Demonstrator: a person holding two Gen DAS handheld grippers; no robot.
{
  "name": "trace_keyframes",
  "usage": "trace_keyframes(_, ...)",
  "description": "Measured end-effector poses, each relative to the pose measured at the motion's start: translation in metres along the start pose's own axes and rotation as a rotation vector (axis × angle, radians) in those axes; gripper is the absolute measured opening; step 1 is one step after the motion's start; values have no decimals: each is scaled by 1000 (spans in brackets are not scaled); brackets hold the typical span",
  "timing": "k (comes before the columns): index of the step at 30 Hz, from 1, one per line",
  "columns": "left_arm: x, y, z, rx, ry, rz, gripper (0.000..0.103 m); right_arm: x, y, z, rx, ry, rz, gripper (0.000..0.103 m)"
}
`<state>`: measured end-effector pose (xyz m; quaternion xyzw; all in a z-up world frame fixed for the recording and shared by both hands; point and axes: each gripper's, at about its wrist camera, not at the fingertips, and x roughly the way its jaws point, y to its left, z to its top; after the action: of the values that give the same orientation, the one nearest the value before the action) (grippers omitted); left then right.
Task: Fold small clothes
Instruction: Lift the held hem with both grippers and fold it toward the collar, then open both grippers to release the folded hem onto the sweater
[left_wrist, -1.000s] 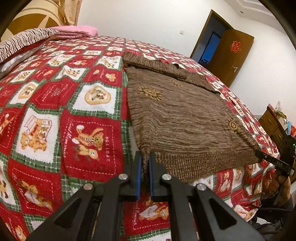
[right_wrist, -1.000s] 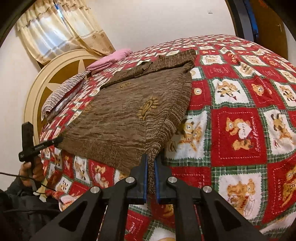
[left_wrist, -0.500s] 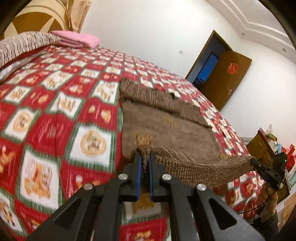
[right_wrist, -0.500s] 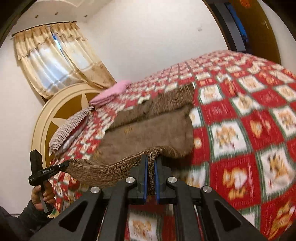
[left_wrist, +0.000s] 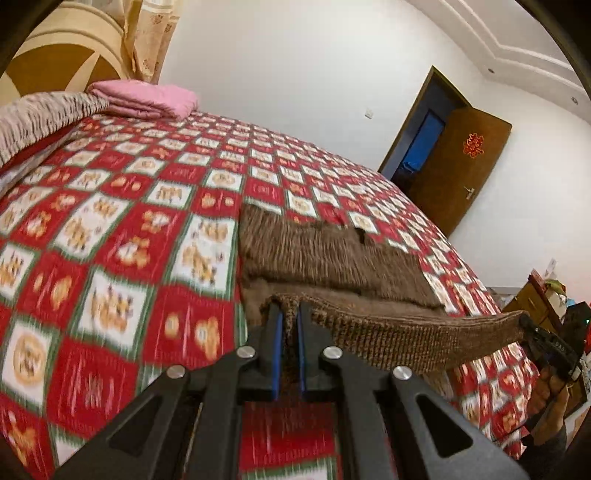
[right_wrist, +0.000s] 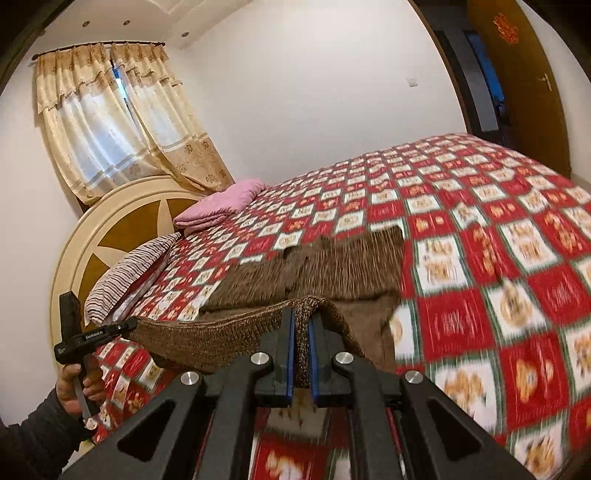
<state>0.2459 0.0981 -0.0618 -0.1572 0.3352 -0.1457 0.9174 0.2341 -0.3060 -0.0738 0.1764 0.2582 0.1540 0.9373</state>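
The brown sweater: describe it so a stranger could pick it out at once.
Start at the bed's red, white and green checked quilt. On it lies the brown sweater, its near hem lifted between the left gripper and the right gripper. It is the only brown knit; the folded pink blanket sits by the headboard.

I am reading little here. In my right wrist view, at about nine o'clock, my left gripper (right_wrist: 131, 325) is showing white lettering along its black side that looks like "GenRobot.AI"; a smaller white line lower on its body is too tiny for me to read. In my left wrist view, at about two o'clock, the brown door (left_wrist: 461, 173) is carrying a red paper double-happiness sign (left_wrist: 474, 144). The bedspread (left_wrist: 122, 229) squares are blurring, so I am making out no words.
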Motion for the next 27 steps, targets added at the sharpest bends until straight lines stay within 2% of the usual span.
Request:
trace_keyframes(8,46,-10,51,45,-15,37,7,54,-17,48,-8,18,-32,6)
trace_keyframes(13,92,-14,82,89,-3,75,7,95,-37,68,16,47,-64,6)
trace_keyframes(16,126,-12,91,121,17,123,7,128,-51,77,22,72,-101,6)
trace_keyframes(20,181,-1,90,160,73,211,7,184,-73,84,38,113,-162,6)
trace_keyframes(21,199,2,87,171,89,255,8,197,-77,83,39,123,-173,6)
trace_keyframes(22,209,3,84,188,101,288,15,217,-85,81,39,157,-170,6)
trace_keyframes(24,223,8,77,197,125,389,15,243,-96,73,30,209,-237,7)
trace_keyframes(25,222,11,73,183,136,391,16,252,-98,69,10,228,-294,12)
trace_keyframes(26,217,12,70,174,136,373,18,259,-97,63,-26,255,-340,27)
trace_keyframes(27,209,11,66,175,126,358,27,260,-94,59,-52,270,-357,47)
